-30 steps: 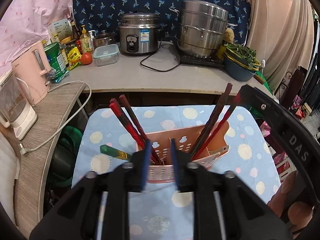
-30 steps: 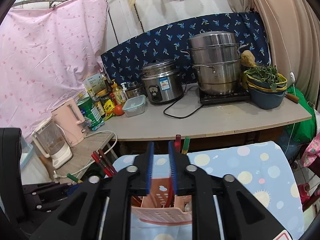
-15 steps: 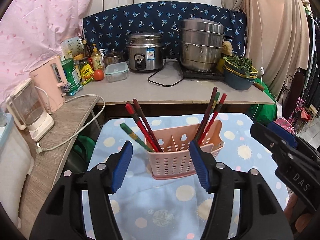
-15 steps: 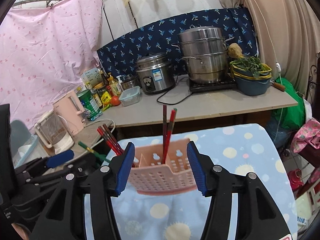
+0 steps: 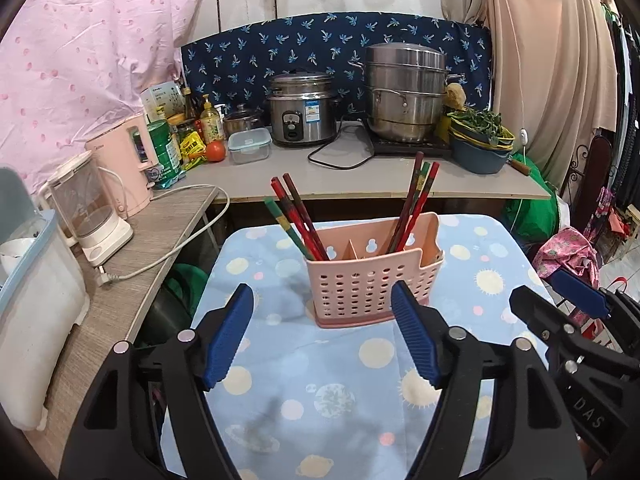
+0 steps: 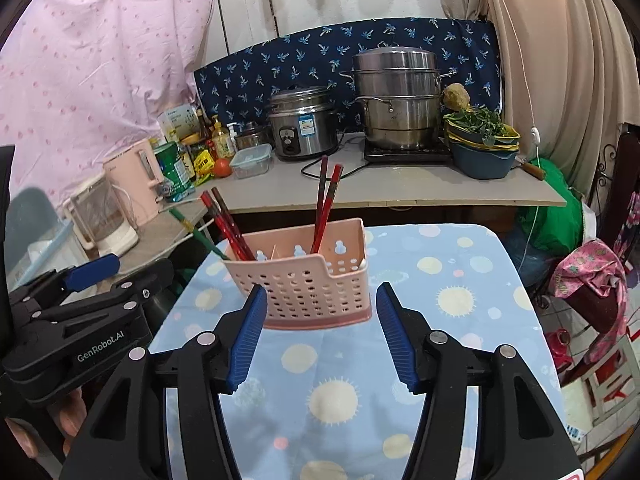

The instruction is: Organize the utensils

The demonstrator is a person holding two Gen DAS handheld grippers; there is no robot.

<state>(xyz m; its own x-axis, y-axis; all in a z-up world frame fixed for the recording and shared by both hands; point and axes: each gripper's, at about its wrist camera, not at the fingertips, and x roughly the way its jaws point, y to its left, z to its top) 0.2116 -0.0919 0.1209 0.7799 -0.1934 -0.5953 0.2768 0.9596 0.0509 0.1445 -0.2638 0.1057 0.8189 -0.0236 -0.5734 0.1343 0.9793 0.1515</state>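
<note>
A pink perforated utensil basket stands on a blue table cloth with pale dots; it also shows in the right wrist view. Red, dark and green chopsticks lean out of its left compartment, and more chopsticks stand in its right one. My left gripper is open and empty, a little short of the basket. My right gripper is open and empty, also just in front of it. Each gripper shows at the other view's edge.
Behind the table is a counter with a rice cooker, a steel steamer pot, a clear food box, bottles and a blue bowl of greens. A pink kettle and a blender stand on a side shelf at left.
Both grippers have opened from shut and drawn back from the basket. The chopsticks now stand in the basket, free of the grippers.
</note>
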